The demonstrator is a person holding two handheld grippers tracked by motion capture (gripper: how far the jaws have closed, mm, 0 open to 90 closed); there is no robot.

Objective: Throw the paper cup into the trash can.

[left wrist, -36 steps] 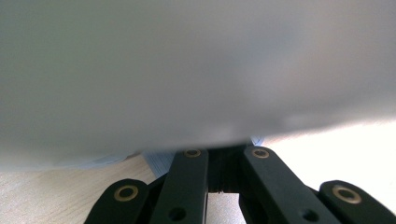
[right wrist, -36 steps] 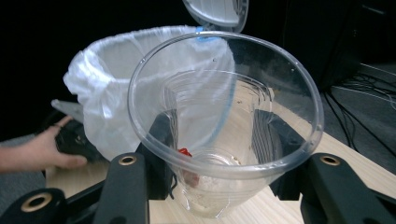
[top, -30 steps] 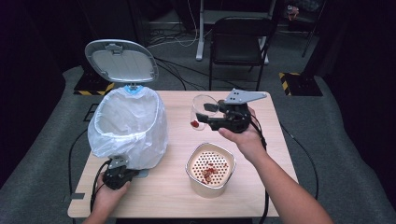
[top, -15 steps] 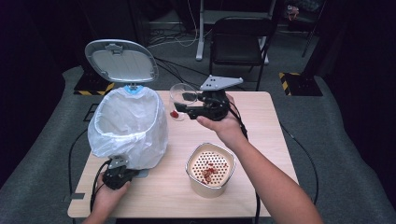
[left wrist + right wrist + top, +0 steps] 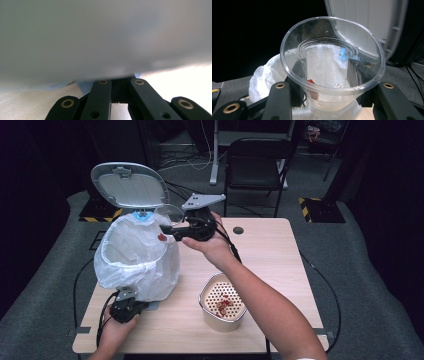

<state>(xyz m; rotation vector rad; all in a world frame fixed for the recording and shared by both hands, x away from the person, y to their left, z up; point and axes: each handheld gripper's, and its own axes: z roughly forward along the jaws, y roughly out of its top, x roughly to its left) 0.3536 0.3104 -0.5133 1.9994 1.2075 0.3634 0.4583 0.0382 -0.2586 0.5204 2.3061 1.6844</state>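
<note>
A clear plastic cup [image 5: 169, 214] with a few red scraps in its bottom hangs tilted over the right rim of a white-lined bin [image 5: 134, 257]. My right gripper [image 5: 172, 228] is shut on its sides. In the right gripper view the cup [image 5: 332, 60] stands between the jaws of the right gripper [image 5: 329, 96], with the bag and the raised lid [image 5: 367, 22] behind it. My left gripper [image 5: 125, 308] rests low on the table at the bin's front foot, jaws shut. In the left gripper view the tips of the left gripper [image 5: 117, 85] are tucked under the blurred white bag [image 5: 100, 37].
The bin's grey lid [image 5: 129, 184] stands open at the back. A beige perforated tub [image 5: 205, 296] holding red scraps sits on the wooden table [image 5: 272, 250] at the front centre. A black chair [image 5: 255, 165] stands behind the table. Cables trail off the left edge.
My right hand has carried the cup leftward across the table, from mid-table to over the bin's rim. The left hand has not moved.
</note>
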